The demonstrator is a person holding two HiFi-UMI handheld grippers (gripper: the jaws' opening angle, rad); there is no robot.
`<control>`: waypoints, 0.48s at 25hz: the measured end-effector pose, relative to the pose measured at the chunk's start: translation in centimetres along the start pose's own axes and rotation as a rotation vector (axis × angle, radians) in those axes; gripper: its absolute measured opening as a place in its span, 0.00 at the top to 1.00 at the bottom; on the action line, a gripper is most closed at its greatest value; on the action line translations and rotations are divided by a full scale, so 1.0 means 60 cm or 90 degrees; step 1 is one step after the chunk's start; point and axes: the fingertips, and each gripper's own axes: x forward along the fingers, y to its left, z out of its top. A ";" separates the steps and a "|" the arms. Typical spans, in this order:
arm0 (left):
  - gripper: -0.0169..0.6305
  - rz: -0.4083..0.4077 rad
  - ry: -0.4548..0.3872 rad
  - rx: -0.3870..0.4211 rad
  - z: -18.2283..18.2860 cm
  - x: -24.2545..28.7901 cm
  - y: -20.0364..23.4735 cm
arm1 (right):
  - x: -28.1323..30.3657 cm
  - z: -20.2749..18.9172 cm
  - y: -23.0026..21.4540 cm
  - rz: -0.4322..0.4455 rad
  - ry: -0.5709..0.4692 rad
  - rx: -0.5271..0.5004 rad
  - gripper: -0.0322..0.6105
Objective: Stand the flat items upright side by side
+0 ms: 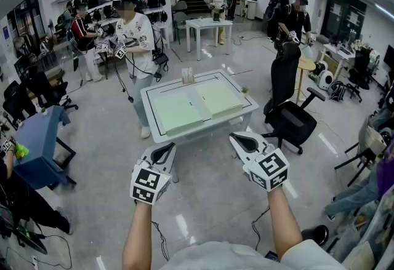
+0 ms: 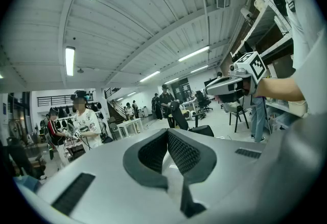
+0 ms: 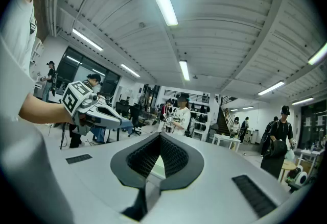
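Note:
Two pale green flat items lie side by side on the white table (image 1: pixel 155 129), a larger left one (image 1: pixel 177 112) and a right one (image 1: pixel 219 98). A small upright rack (image 1: pixel 188 75) stands at the table's far edge. My left gripper (image 1: pixel 165 147) and right gripper (image 1: pixel 237 138) hover over the floor short of the table's near edge, both shut and empty. In the left gripper view the jaws (image 2: pixel 167 134) meet at their tips, with the right gripper (image 2: pixel 232 85) off to the side. The right gripper view shows its jaws (image 3: pixel 159 139) closed too, and the left gripper (image 3: pixel 92 110) beside them.
A black office chair (image 1: pixel 289 110) stands just right of the table. A blue seat (image 1: pixel 38 142) is at the left. A person in a white shirt (image 1: pixel 136 35) stands behind the table's far left corner. Another white table (image 1: pixel 209 27) and more people are farther back.

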 end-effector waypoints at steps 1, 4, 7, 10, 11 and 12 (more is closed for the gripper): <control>0.94 0.000 -0.003 0.004 -0.001 0.005 0.002 | 0.002 -0.002 -0.003 -0.001 0.001 -0.002 0.91; 0.94 0.005 -0.013 0.013 0.000 0.014 0.012 | 0.011 -0.005 -0.009 -0.006 0.002 -0.005 0.91; 0.94 0.012 -0.022 0.016 -0.001 0.014 0.028 | 0.022 -0.004 -0.006 -0.007 -0.003 -0.003 0.91; 0.94 0.014 -0.026 0.014 -0.008 0.014 0.036 | 0.031 -0.009 -0.002 -0.008 -0.012 0.020 0.91; 0.94 0.009 -0.027 0.015 -0.013 0.017 0.036 | 0.035 -0.014 0.000 -0.006 -0.008 0.025 0.91; 0.94 0.006 -0.023 0.016 -0.022 0.018 0.037 | 0.039 -0.020 0.005 0.000 -0.002 0.025 0.91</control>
